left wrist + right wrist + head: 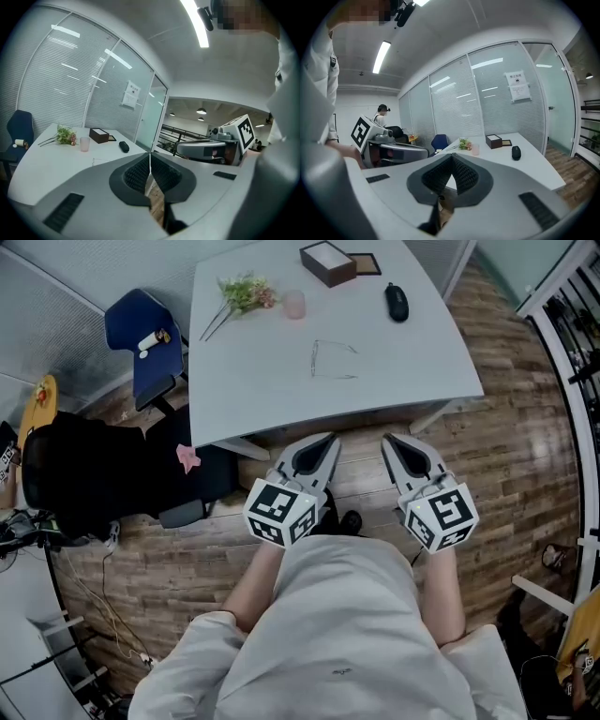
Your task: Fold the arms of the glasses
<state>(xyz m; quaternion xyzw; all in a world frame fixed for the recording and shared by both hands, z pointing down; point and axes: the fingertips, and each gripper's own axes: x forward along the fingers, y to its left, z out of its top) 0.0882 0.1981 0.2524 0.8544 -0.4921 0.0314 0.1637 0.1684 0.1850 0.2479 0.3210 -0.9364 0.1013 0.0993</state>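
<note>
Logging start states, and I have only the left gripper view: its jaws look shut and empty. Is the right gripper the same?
Observer: Yes, the right gripper is shut on nothing.
Operator: Are the glasses' arms folded yet?
Observer: In the head view the glasses lie on the white table, arms apparently spread, not folded.
Operator: Are the grippers over it?
Observer: No, both hang short of its near edge, above the wood floor.
</note>
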